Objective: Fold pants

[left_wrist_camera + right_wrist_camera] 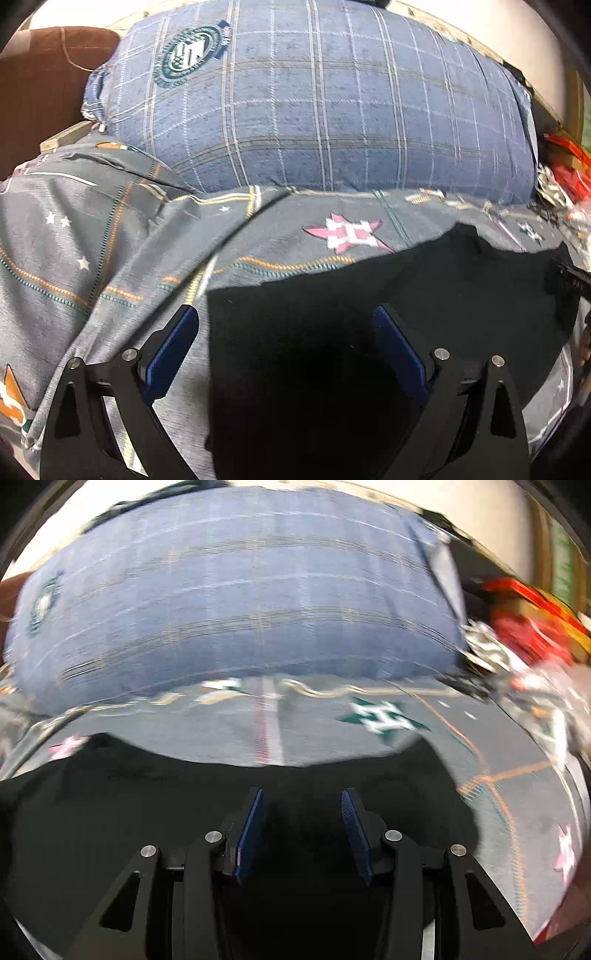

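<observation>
Black pants (pixel 424 280) lie flat on a grey patterned bedsheet (pixel 110 258). My left gripper (pixel 285 310) stands wide open above their left edge: the left finger (pixel 173 350) is over the sheet, the right finger (pixel 399 347) over the dark cloth, and nothing is pinched. In the blurred right wrist view the pants (pixel 147 805) fill the lower half. There my right gripper (pixel 303 792) hovers over them with its pads partly apart and no fabric visibly caught between them. At the far right of the left wrist view a black part (pixel 569 280) shows, perhaps the other gripper.
A large blue plaid pillow (pixel 314 103) lies behind the pants, also seen as the pillow (pixel 236 602) in the right wrist view. A brown cushion (pixel 40 85) sits far left. Red packaging and crumpled clutter (pixel 524 638) crowd the right side. A wooden bed frame edge (pixel 454 29) runs behind the pillow.
</observation>
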